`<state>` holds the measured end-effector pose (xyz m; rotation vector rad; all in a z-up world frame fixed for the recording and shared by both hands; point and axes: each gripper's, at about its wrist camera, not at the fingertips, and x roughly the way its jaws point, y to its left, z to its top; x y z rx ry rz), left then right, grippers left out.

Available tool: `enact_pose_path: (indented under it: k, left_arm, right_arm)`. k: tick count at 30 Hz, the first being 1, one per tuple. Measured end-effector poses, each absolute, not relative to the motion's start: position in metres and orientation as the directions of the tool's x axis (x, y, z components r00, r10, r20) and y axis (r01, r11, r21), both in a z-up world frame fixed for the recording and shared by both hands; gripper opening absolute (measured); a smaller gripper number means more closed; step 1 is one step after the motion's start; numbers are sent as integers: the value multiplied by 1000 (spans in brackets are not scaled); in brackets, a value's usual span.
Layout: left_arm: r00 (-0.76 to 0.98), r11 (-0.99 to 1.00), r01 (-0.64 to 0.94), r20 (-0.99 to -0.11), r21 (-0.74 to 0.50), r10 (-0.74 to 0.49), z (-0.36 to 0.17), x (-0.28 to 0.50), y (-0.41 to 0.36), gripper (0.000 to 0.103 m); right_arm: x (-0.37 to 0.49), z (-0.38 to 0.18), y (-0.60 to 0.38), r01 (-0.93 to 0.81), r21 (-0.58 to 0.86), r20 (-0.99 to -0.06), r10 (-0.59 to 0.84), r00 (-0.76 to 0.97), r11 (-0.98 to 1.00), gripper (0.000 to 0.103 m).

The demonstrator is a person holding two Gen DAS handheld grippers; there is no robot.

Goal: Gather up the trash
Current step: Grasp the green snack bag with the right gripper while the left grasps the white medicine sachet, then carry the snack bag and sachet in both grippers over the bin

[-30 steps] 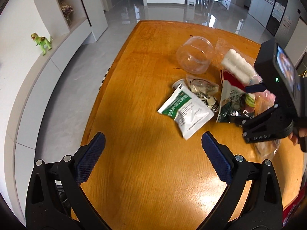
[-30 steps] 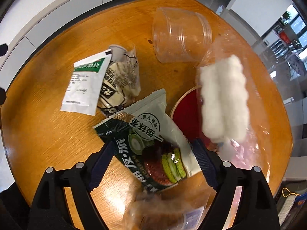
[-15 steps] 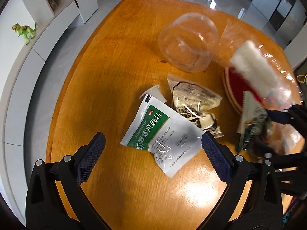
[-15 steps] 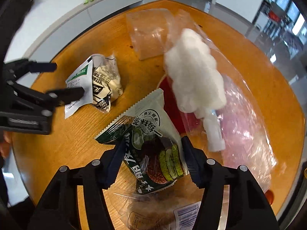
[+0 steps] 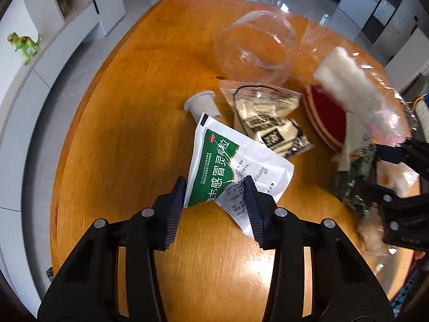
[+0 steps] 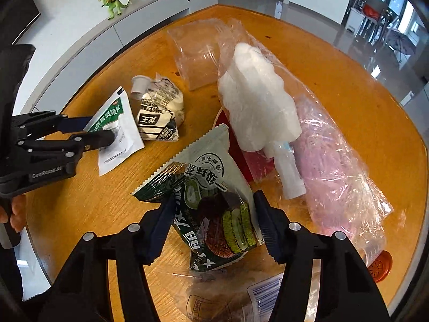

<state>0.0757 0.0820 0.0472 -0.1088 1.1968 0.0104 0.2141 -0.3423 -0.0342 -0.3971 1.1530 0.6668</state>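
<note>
A green-and-white medicine sachet (image 5: 228, 166) lies on the round wooden table (image 5: 120, 134). It sits buckled between the pads of my left gripper (image 5: 214, 190), whose jaws are closing and press on its near end. From the right wrist view, the left gripper (image 6: 99, 130) clamps the sachet (image 6: 118, 131) from the left. My right gripper (image 6: 213, 212) is shut on a green snack packet (image 6: 214, 204), one pad on each side. The right gripper (image 5: 375, 169) shows at the right edge of the left wrist view.
Behind the sachet lie a beige-and-black wrapper (image 5: 268, 118), a small white cup (image 5: 202, 104) and a clear plastic cup (image 5: 254, 51) on its side. A clear bag with a white roll (image 6: 257, 99) covers a red disc (image 6: 254, 161). A barcoded clear wrapper (image 6: 262, 295) lies nearest.
My left gripper came down over the sachet and its jaws went from wide apart to narrow around it. The right gripper's jaws narrowed onto the snack packet and the view rolled.
</note>
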Motion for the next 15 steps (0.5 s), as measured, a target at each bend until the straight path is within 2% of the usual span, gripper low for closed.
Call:
enact_pose_path:
  k: [4, 15]
  left_arm:
    - [399, 993, -52, -914, -106, -77, 63, 57, 81, 36]
    - [504, 993, -50, -861, -106, -67, 116, -23, 110, 36]
  right_arm:
    - [202, -21, -340, -666, 34, -918, 286, 274, 745, 61]
    - [145, 18, -318, -707, 19, -892, 331, 307, 707, 61]
